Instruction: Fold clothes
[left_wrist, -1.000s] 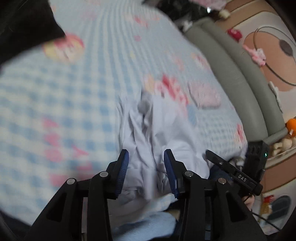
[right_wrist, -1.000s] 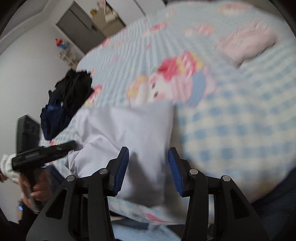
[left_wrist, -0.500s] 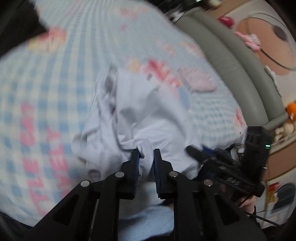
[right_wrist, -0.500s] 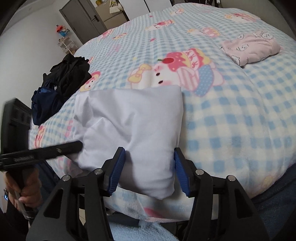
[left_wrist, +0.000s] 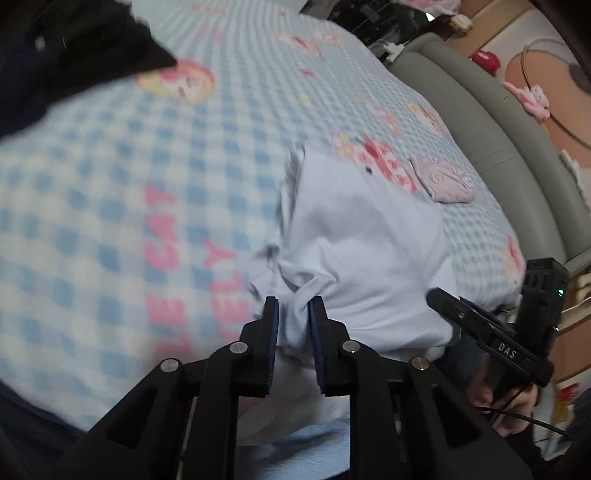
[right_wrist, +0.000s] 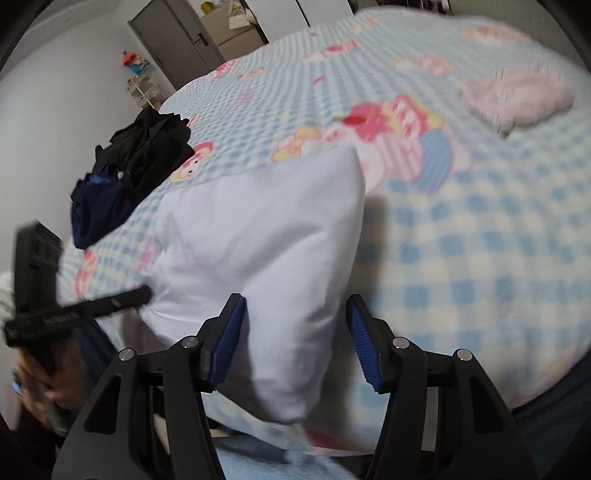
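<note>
left tool (left_wrist: 292, 314): pinching a bunched fold of the white garment (left_wrist: 362, 236), having eased slightly after clamping | right tool (right_wrist: 295, 325): standing open, having just been widening, the garment's near corner lying between its pads unpressed | garment: lying on the checked bed cover (right_wrist: 480, 240) at its near edge

We see from two cameras, one on each gripper, both tilted down close over a bed (left_wrist: 110, 177). The left view faces the headboard (left_wrist: 480, 122) side; the right view faces a door (right_wrist: 166, 40). Both share the white garment (left_wrist: 369, 240) and pink cloth (right_wrist: 517, 99).
</note>
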